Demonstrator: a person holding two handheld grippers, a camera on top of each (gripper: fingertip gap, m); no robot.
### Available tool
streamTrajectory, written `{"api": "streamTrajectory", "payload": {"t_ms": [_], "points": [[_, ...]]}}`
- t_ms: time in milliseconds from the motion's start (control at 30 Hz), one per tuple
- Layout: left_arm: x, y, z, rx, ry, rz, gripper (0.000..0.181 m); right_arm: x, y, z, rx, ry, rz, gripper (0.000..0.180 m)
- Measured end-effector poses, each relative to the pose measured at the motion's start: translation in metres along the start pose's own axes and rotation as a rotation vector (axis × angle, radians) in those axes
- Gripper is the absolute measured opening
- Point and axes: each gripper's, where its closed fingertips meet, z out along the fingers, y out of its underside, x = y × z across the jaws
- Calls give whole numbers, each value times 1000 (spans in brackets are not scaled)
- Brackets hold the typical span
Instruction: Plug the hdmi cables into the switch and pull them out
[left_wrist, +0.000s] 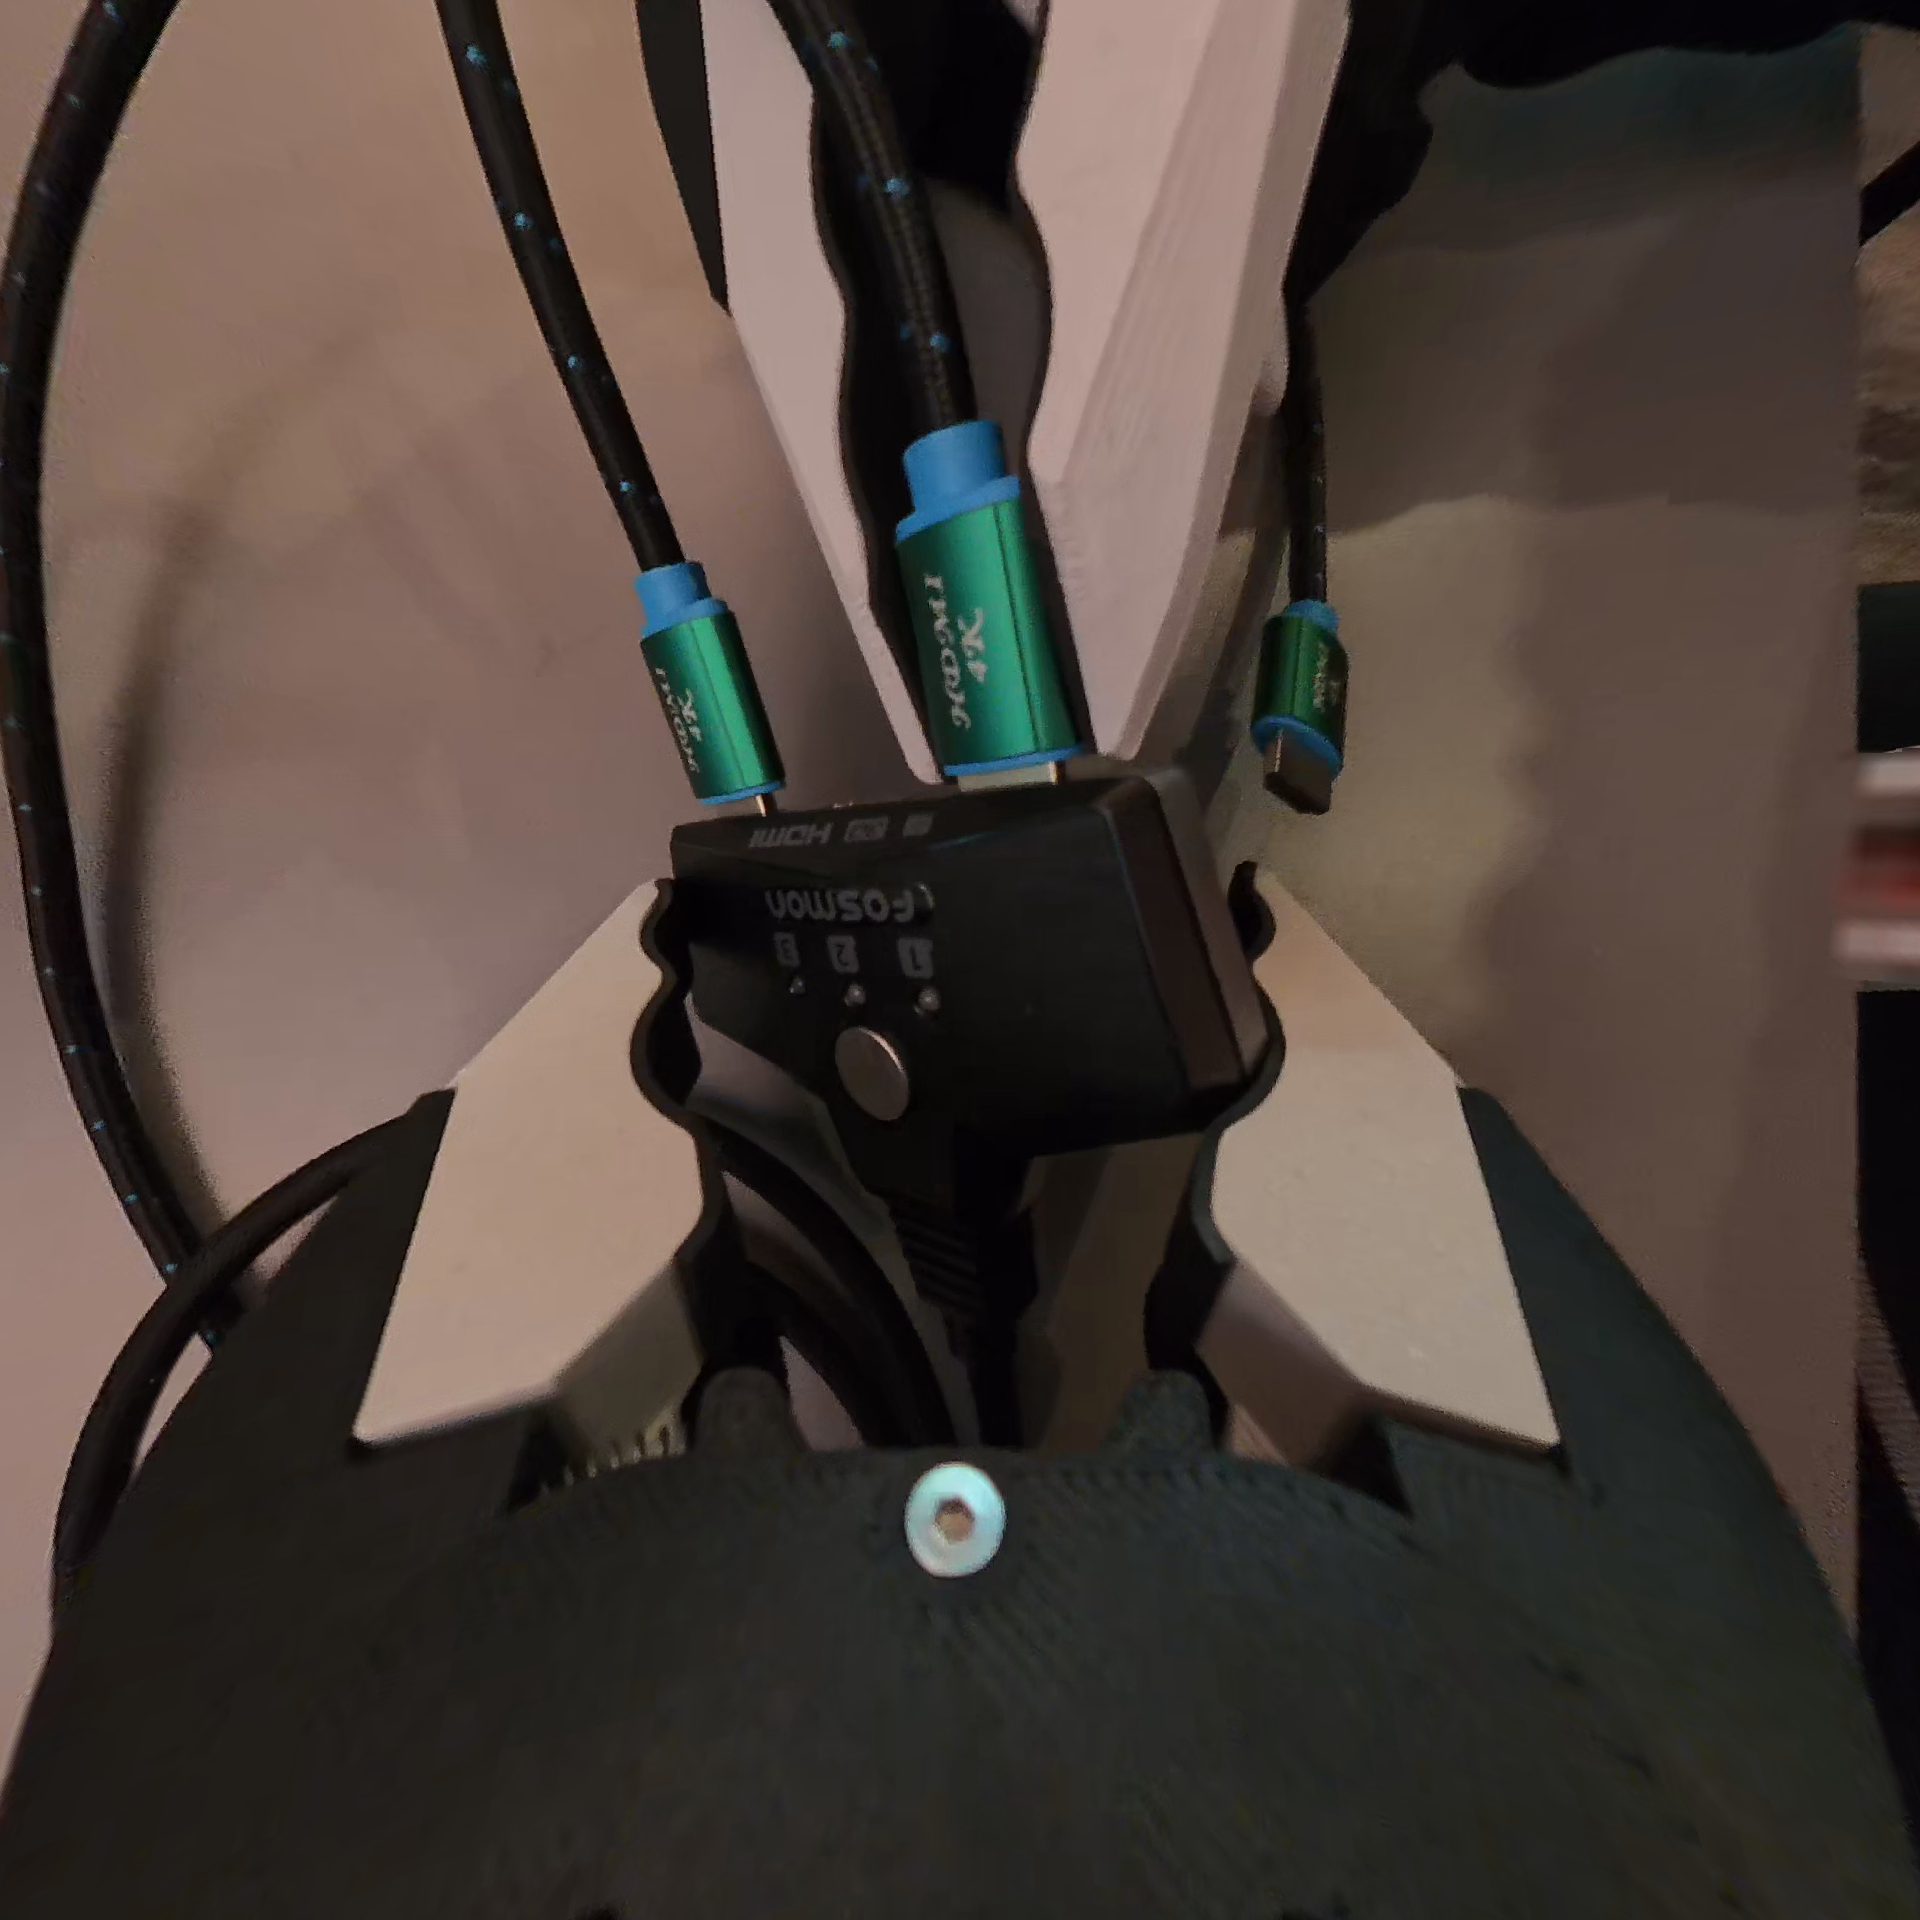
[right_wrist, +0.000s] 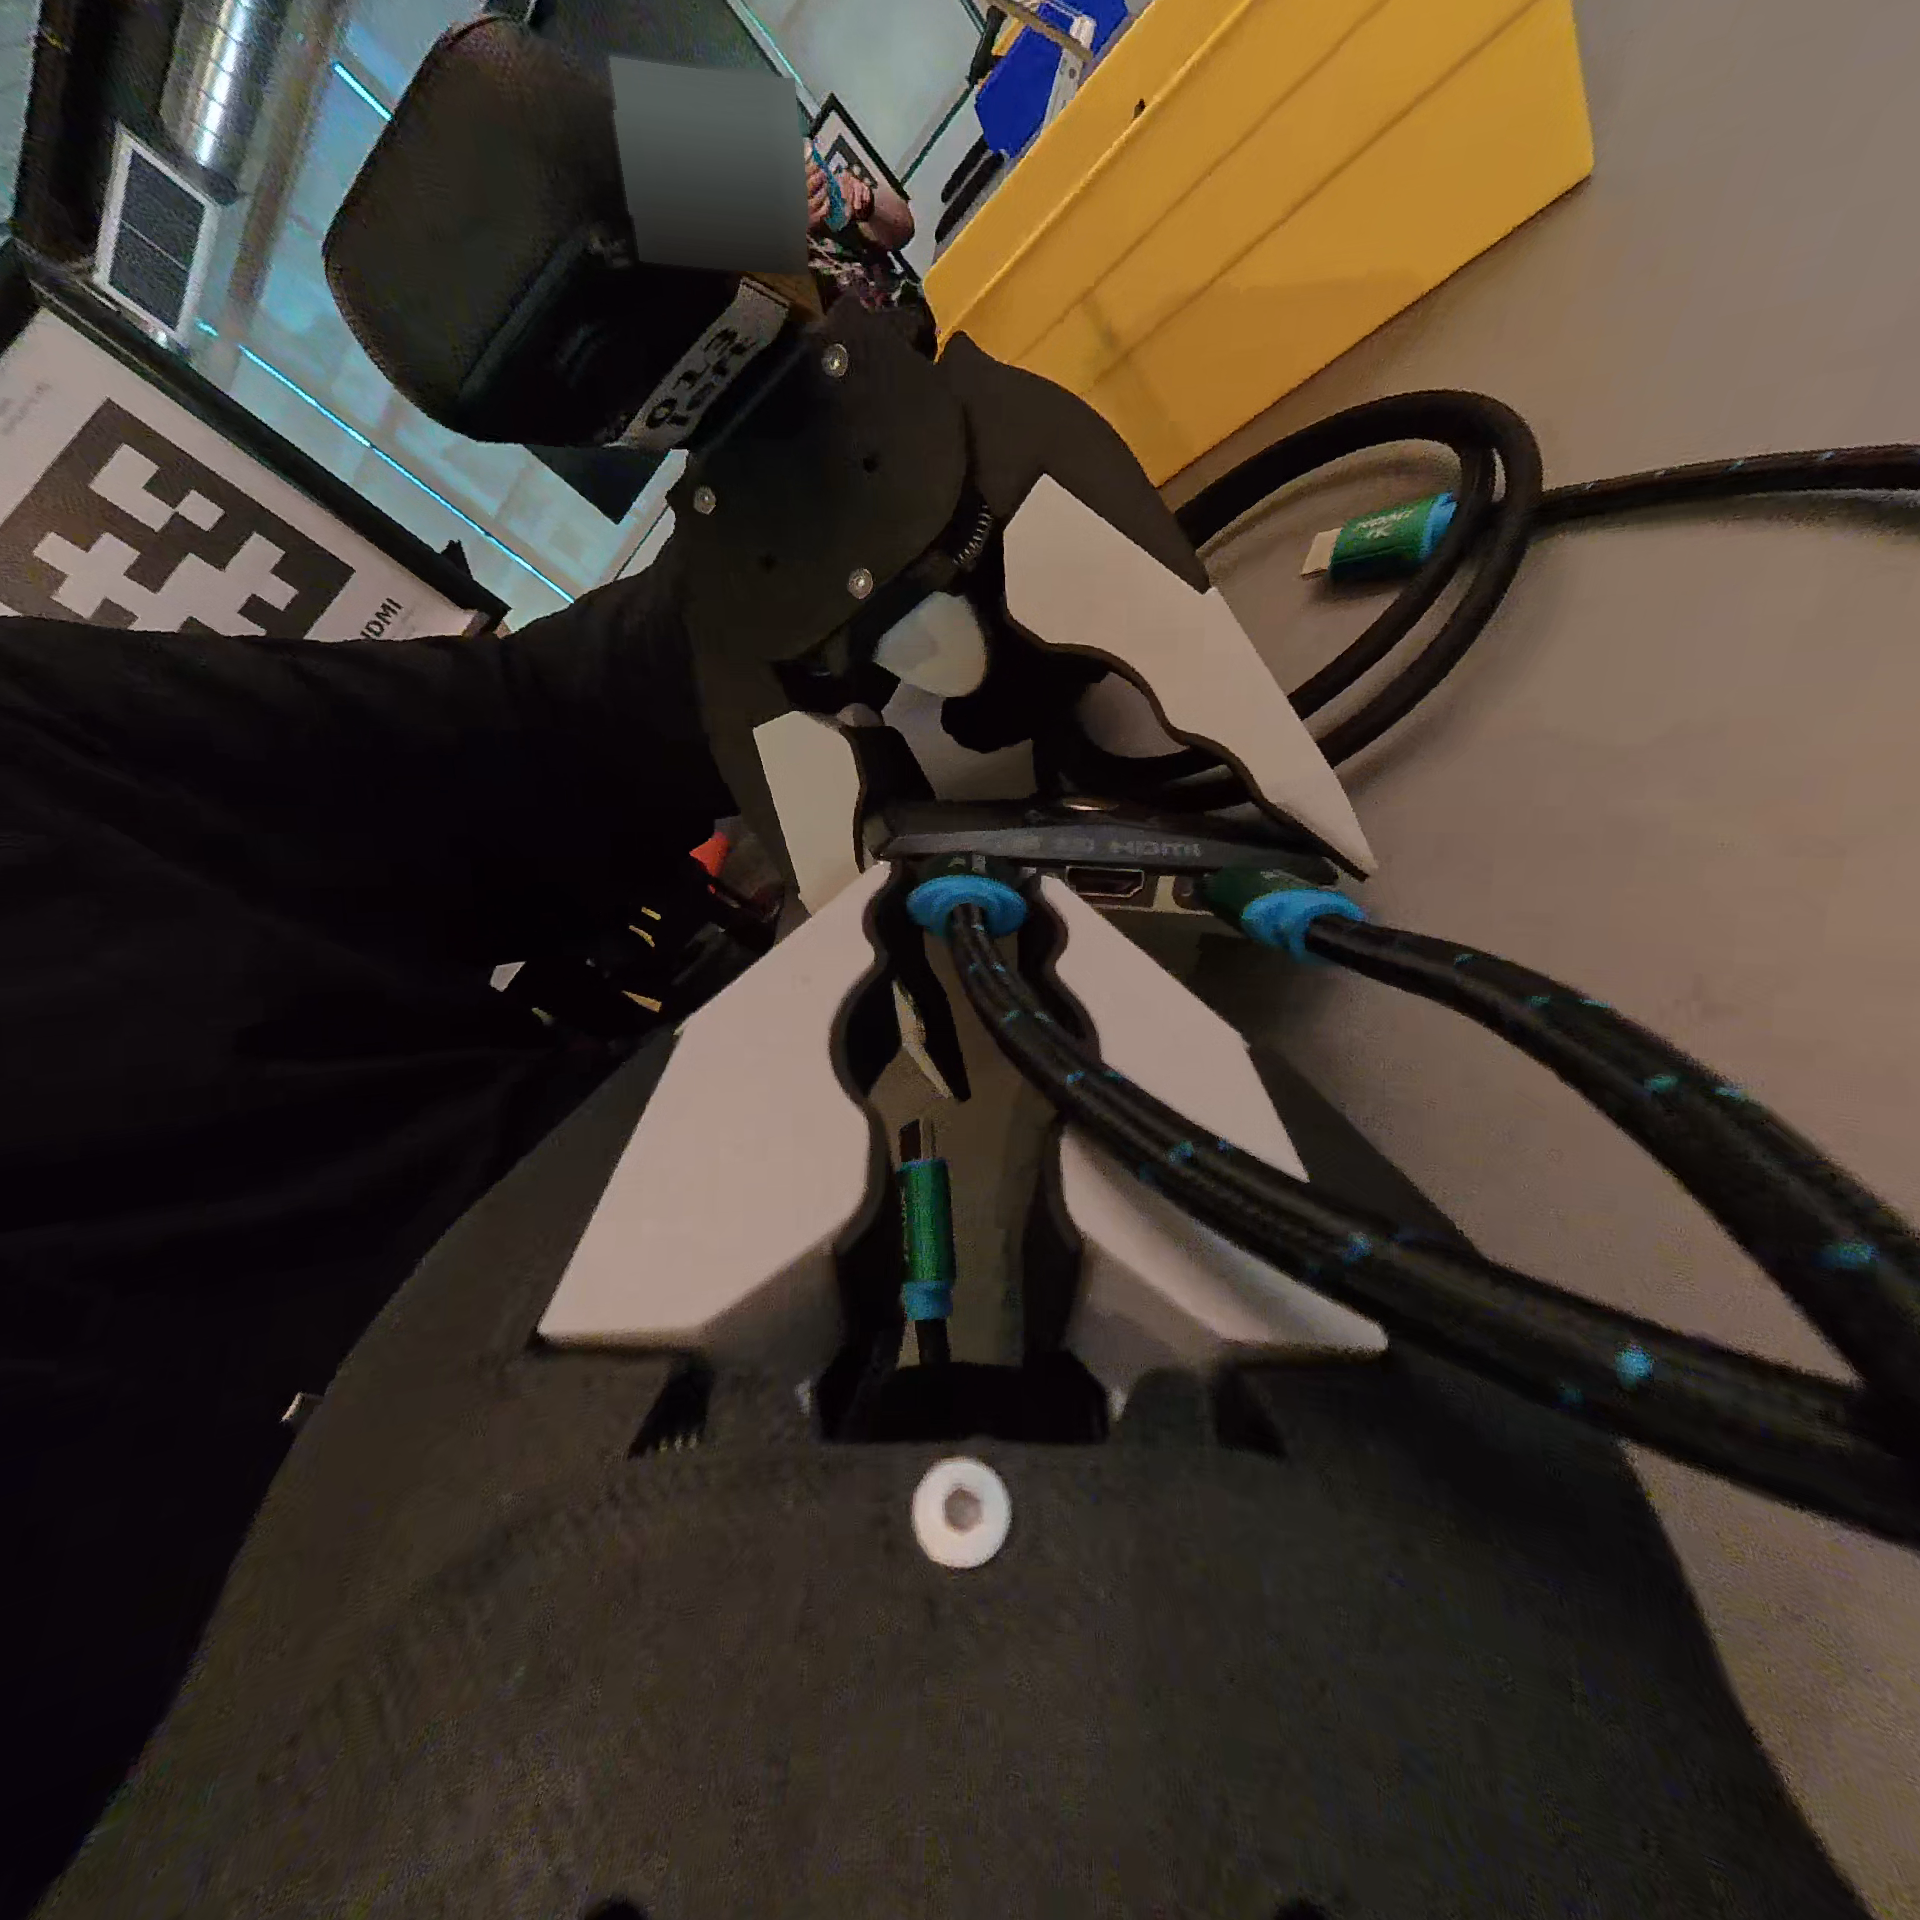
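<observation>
Left tongs (left_wrist: 951, 997) clenched on switch (left_wrist: 966, 935); right tongs (right_wrist: 961, 935) opposite, clamped around plugged connector (left_wrist: 987, 613).

left gripper (left_wrist: 956, 997) clamped, right gripper (right_wrist: 961, 935) seemingly closed

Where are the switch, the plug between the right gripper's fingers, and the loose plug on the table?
switch (left_wrist: 966, 966): left wrist view, black top face.
gripped plug (left_wrist: 987, 613): left wrist view, green shell.
loose plug (right_wrist: 1387, 535): right wrist view, green shell.
</observation>
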Motion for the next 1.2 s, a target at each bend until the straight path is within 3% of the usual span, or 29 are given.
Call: {"api": "streamTrajectory", "payload": {"t_ms": [67,167,233,567,700,800,867,1033,1100,1167,1200], "points": [[0,0,0,8,0,5,101,0,-1,0,3,-28,29,17],[-5,11,2,-36,-65,122,62,-4,-11,-9,73,-132,113,15],[1,6,6,6,-42,64,36,-3,-13,-13,84,-150,121,14],[-7,7,3,-8,-76,2,71,-4,-4,-14,51,-94,37,16],[7,3,-11,31,73,-91,90,-5,-1,-13,37,-92,16,16],[10,-11,-26,109,110,-112,81,-5,0,-13,35,-85,8,17],[7,-21,-30,130,26,-57,67,-5,-1,-12,39,-78,8,17],[-2,-28,-26,101,-170,35,55,-1,-4,-14,65,-52,28,17],[-2,-25,-22,66,-189,44,57,-1,-3,-13,63,-50,21,17],[2,-19,-13,17,-146,-2,75,-3,-1,-11,52,-44,-4,17],[6,-19,-11,24,-108,-31,77,-3,-1,-11,55,-39,-8,17]]}}
